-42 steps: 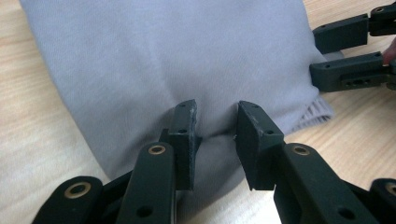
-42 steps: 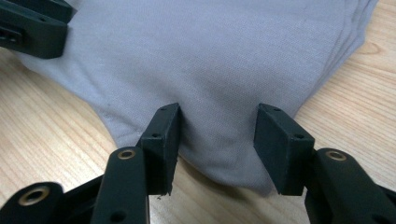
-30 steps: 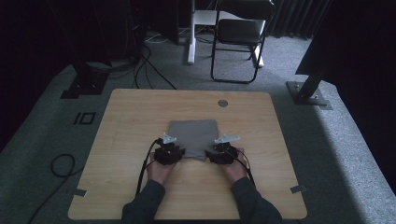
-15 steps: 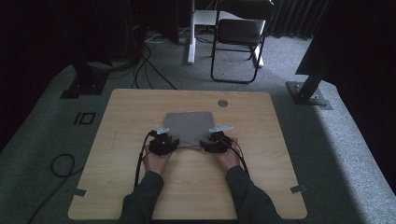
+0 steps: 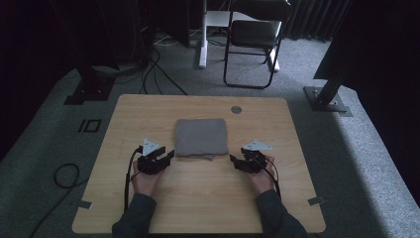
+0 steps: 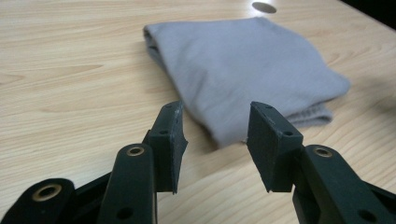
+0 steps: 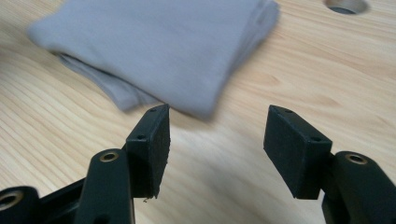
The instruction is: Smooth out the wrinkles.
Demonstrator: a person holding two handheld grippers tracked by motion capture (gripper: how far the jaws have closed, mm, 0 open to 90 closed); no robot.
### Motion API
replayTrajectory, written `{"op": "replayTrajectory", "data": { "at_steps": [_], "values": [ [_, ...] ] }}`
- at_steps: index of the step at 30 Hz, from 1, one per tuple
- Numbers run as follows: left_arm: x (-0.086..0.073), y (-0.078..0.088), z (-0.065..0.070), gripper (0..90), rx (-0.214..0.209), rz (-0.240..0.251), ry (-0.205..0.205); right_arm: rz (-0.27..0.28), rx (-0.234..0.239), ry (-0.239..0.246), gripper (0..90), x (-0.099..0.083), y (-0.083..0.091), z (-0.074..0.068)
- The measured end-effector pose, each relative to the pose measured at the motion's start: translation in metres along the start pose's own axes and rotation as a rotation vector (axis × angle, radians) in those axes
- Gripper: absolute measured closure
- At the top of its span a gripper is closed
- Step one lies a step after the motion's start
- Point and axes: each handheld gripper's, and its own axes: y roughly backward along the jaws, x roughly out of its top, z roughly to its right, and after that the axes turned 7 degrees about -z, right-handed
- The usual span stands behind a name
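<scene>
Both grippers have just let go: the left gripper (image 5: 166, 154) and right gripper (image 5: 234, 160) have drawn back to either side, fingers apart and empty. The folded grey cloth (image 5: 201, 138) lies mid-table (image 5: 148, 208), apparently neat; the folding looks finished.

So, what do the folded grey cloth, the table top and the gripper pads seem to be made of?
The folded grey cloth looks like soft knit fabric, perhaps cotton jersey: matte, with fine fuzz and limp stacked layers at its edge. The table top looks like light wood or wood-look laminate: printed or real grain lines and a smooth, faint sheen. The pads look like black matte rubber or foam, with a fine texture.
</scene>
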Motion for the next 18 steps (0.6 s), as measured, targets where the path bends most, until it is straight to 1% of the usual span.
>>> {"op": "replayTrajectory", "data": {
  "at_steps": [3,5,6,7,8,9,12,13,17,18],
  "values": [
    [-0.004,0.001,-0.003,56.6,0.011,-0.003,0.002,-0.015,-0.007,-0.017,40.1,-0.008,0.003,0.006],
    [-0.006,0.002,-0.005,56.6,0.015,-0.006,0.002,-0.015,-0.007,-0.017,40.1,-0.008,0.003,0.006],
    [-0.011,0.003,-0.007,56.6,0.028,-0.011,0.007,-0.016,-0.007,-0.028,40.1,-0.010,0.003,0.007],
    [-0.013,0.004,-0.008,56.6,0.033,-0.009,0.008,-0.022,0.015,-0.061,40.1,-0.013,0.002,0.011],
    [-0.019,0.004,-0.008,56.6,0.042,-0.008,0.017,-0.023,0.019,-0.071,40.1,-0.013,0.001,0.012],
    [-0.022,0.004,-0.009,56.6,0.046,-0.008,0.022,-0.025,0.022,-0.077,40.1,-0.013,0.001,0.013],
    [-0.026,0.002,-0.011,56.5,0.053,-0.014,0.032,-0.027,0.019,-0.086,40.1,-0.014,-0.001,0.013],
    [-0.028,-0.001,-0.012,56.4,0.082,-0.026,0.025,-0.028,0.020,-0.085,40.1,-0.014,-0.001,0.013],
    [-0.029,-0.002,-0.015,56.4,0.078,-0.026,0.041,-0.033,0.015,-0.079,40.1,-0.015,-0.001,0.013],
    [-0.029,-0.002,-0.016,56.4,0.088,-0.021,0.045,-0.036,0.013,-0.076,40.1,-0.015,-0.002,0.013]
  ]
}}
